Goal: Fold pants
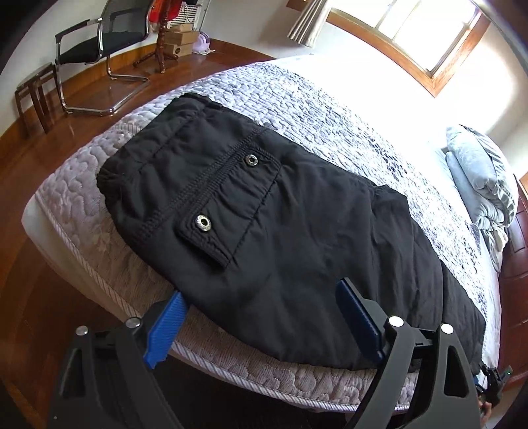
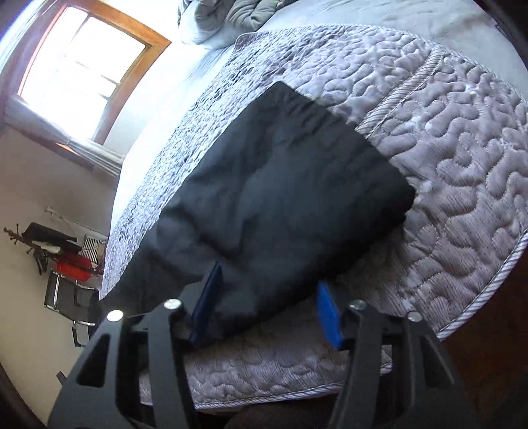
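Black pants point(image 1: 297, 237) lie flat along the near edge of a quilted grey mattress point(image 1: 79, 184). The waistband end with a snap-button back pocket point(image 1: 231, 194) shows in the left wrist view. My left gripper point(image 1: 264, 316) is open, its blue pads straddling the pants' near edge, one pad under the hem and one on top. The leg end of the pants point(image 2: 280, 184) shows in the right wrist view. My right gripper point(image 2: 269, 300) is open, its pads either side of the pants' near edge at the mattress point(image 2: 462, 158) rim.
A bundled grey duvet point(image 1: 485, 184) lies at the head of the bed. A black chair point(image 1: 99, 49), a wooden stool point(image 1: 36, 95) and a coat stand point(image 1: 163, 36) stand on the wooden floor beyond the foot. A window point(image 1: 419, 29) is behind the bed.
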The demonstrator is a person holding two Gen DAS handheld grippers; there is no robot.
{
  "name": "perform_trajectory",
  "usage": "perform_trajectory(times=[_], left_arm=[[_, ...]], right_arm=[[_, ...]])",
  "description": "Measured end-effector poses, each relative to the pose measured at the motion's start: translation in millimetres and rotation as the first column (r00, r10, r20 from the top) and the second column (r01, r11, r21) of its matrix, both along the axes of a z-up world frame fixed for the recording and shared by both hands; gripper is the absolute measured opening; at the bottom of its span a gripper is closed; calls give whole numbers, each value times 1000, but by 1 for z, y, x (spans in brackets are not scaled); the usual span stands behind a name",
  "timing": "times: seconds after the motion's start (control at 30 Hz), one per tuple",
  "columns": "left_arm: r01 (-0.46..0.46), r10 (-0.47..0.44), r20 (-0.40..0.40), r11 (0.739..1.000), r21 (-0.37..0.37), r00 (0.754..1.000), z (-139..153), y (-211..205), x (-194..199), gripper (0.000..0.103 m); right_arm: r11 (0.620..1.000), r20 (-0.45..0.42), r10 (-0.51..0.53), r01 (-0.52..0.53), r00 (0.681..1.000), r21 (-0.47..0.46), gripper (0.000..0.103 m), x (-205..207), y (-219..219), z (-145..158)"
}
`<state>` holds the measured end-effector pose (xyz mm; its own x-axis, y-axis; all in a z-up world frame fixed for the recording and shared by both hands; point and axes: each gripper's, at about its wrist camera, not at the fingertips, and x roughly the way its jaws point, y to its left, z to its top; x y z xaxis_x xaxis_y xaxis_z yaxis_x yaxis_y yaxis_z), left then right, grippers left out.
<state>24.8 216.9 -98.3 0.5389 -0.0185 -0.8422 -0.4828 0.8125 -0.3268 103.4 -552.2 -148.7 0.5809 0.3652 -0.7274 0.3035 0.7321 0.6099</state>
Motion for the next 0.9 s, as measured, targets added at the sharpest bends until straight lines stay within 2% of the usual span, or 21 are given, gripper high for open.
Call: perform_trajectory(times=[0.03,0.07,0.17,0.27,0.33,0.4,0.43,0.47,0.5,0.53,0.57,0.67,0.73,0.8,0.87,0.9], left_arm=[[-6,6,-3,1000,0,1000,-1,0,1,91],[-12,12,-6,1000,0,1000,-3,0,3,91],[-29,29,-7,1000,-11,1000,-7,4,10,87],[-61,61,-15,998,36,998,-10,9,18,73],[-64,72,-81,993,97,994,-21,12,24,66],[-45,56,-103,994,104,993,-27,14,26,64],[-41,50,-95,995,95,994,-26,15,24,64],[-47,53,-77,996,79,996,-20,19,19,67],[-56,59,-57,997,57,997,-15,24,13,70],[-70,71,-37,997,28,997,-9,30,8,81],[-105,105,-16,994,-5,994,-2,41,-1,94],[-193,193,50,981,-7,980,12,65,-24,96],[-215,215,63,977,-1,975,16,78,-32,95],[-217,217,38,976,-3,976,13,85,-33,90],[-195,197,30,980,-37,980,6,86,-30,65],[-185,187,26,980,-71,982,1,87,-27,57]], right_arm=[[1000,-3,-17,17,1000,10,33,0,-5,-2],[999,-14,-31,31,999,7,11,-1,-10,-2],[1000,-8,-20,20,1000,-19,4,-3,-6,5],[999,4,-12,12,1000,-35,4,0,-5,12],[999,-81,-21,19,997,-26,5,3,-5,-3],[999,-88,-12,9,996,-42,6,0,-4,-7],[999,-67,-7,3,998,-55,13,-3,-2,-3],[998,-52,-4,1,999,-69,27,-6,-2,2],[998,-38,-6,3,999,-67,34,-8,-2,5],[998,-23,-11,10,1000,-58,39,-9,-4,7],[999,-17,-18,17,1000,-51,39,-9,-7,8],[998,-10,-26,26,1000,-50,39,-12,-12,11],[998,-14,-30,30,999,-47,39,-15,-13,10],[998,-19,-32,31,999,-50,39,-16,-11,8],[998,-26,-37,36,999,-48,39,-14,-6,5],[998,-32,-38,36,999,-48,39,-14,-5,3]])
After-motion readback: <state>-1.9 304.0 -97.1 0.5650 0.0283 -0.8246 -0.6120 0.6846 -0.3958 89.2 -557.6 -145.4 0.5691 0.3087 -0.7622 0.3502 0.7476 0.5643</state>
